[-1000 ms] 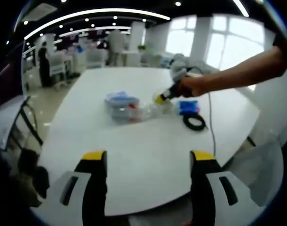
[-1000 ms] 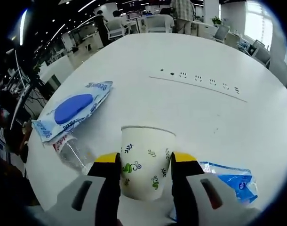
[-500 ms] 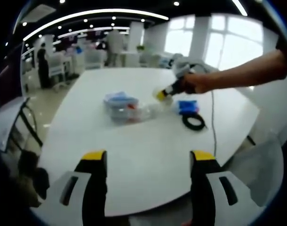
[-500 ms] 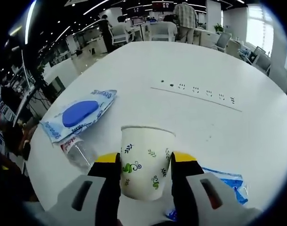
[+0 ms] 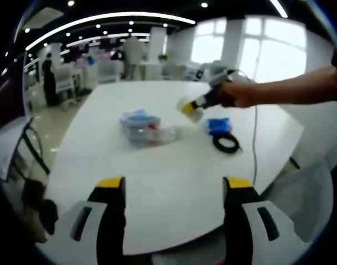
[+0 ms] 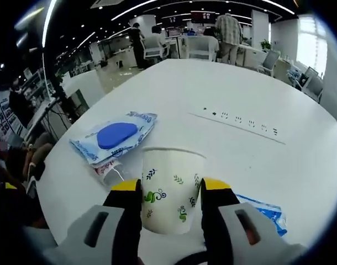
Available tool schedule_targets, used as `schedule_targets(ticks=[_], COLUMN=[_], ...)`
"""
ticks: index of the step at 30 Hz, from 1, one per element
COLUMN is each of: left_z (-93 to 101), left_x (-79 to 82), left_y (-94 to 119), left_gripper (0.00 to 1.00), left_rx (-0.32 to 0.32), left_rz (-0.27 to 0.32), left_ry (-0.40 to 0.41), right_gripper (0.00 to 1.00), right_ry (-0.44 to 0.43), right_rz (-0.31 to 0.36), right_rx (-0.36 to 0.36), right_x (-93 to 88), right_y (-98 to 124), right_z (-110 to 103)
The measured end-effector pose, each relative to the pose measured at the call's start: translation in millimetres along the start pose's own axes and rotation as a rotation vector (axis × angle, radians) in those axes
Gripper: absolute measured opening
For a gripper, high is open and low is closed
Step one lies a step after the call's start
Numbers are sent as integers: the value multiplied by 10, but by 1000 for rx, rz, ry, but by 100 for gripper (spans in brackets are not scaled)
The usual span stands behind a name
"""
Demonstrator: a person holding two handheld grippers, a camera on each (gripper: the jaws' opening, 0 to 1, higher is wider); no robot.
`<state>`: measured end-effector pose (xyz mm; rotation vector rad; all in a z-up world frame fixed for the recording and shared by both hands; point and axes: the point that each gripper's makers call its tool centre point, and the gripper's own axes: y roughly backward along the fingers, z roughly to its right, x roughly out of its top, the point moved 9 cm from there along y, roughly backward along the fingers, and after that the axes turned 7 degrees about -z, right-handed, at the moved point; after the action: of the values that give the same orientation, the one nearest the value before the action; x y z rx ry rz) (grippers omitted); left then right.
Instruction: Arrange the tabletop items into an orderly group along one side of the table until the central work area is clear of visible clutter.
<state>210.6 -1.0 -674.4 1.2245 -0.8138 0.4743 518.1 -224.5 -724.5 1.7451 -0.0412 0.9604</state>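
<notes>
Paper cup lifted off the table, left side idle

Left gripper view: left gripper [image 5: 174,190] gapes empty above the white table [image 5: 174,176]. Right gripper view: right gripper [image 6: 171,190] pinches the paper cup [image 6: 172,190] above the wipes pack [image 6: 114,137].

- Left gripper [image 5: 174,190]: jaws wide apart, holding nothing, at 6 o'clock.
- Right gripper [image 6: 170,190]: clamped on a cup [image 6: 171,190]; its arm [image 5: 290,91] reaches in from 3 o'clock.

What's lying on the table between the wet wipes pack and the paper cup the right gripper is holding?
In the right gripper view, a clear plastic bottle lies between the wet wipes pack and the paper cup, partly tucked under the pack's edge.
</notes>
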Motion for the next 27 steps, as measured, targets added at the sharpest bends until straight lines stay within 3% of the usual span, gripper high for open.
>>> schedule_targets(ticks=[11,14,23,27], left_z=[15,11,-2,-3], left_x=[3,8,13,14], left_y=[7,7,4,5], left_gripper=[68,68,68,68], left_rx=[-1,-1,2,2], left_rz=[9,13,17,19], left_ry=[-6,-3,-3,-1], right_gripper=[42,42,42,42], right_ry=[39,68,208,254], right_rz=[19,64,103,89], right_rx=[30,98,170,181], right_x=[17,-12,-84,-125], right_y=[121,190,284,298], right_z=[-175,-357,-868,-1052])
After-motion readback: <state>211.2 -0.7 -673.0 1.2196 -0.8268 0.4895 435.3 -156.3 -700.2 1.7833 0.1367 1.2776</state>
